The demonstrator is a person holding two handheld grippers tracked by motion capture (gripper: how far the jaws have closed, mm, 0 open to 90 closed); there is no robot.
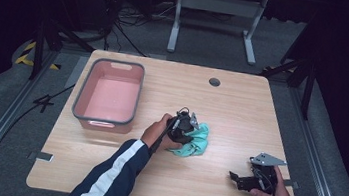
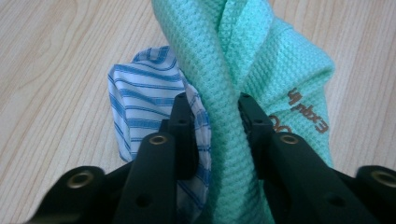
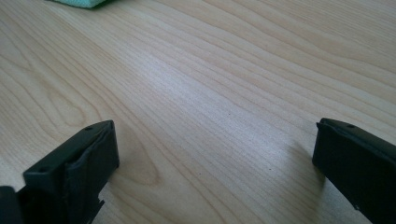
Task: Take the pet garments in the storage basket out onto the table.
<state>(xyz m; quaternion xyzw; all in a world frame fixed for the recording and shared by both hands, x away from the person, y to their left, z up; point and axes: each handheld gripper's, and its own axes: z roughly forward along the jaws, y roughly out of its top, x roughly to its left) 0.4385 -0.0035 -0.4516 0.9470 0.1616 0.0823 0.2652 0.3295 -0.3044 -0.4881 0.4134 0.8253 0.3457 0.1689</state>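
Observation:
A mint-green waffle cloth lies bunched near the middle of the wooden table. My left gripper points down into it. In the left gripper view the two black jaws of the left gripper pinch a raised fold of the green cloth. A blue-and-white striped cloth lies under and beside that fold. My right gripper rests low near the table's front right, held by a hand. Its jaws stand wide apart in the right gripper view, with bare wood between them.
A pink bin with a grey rim stands at the table's left. A round cable hole sits near the far edge. A corner of the green cloth peeks in at the top of the right gripper view.

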